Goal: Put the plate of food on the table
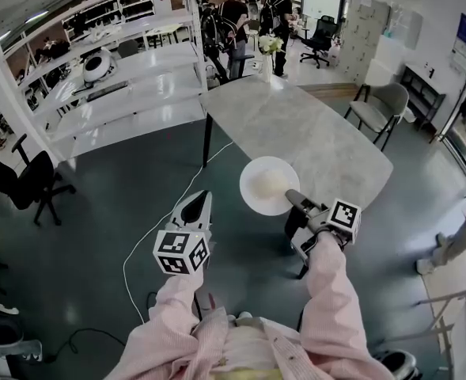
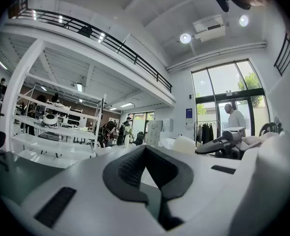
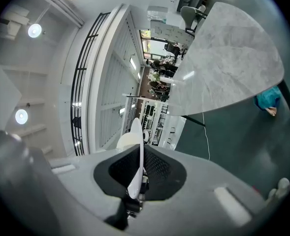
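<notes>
A white plate [image 1: 258,190] carries a pale mound of food [image 1: 270,182]. It hangs level over the near left edge of the grey marble table [image 1: 312,133]. My right gripper [image 1: 293,199] is shut on the plate's near rim. In the right gripper view the plate [image 3: 135,132] shows edge-on between the pads, with the table [image 3: 233,58] beyond it. My left gripper [image 1: 203,199] floats left of the plate over the floor, shut on nothing. In the left gripper view its jaws meet [image 2: 145,151], and the food [image 2: 185,144] shows at the right.
A vase of flowers [image 1: 267,51] stands at the table's far end. A grey chair [image 1: 380,108] stands right of the table, white shelving [image 1: 122,93] on the left, and a black office chair [image 1: 28,182] further left. A white cable [image 1: 160,229] runs over the floor. People stand far back.
</notes>
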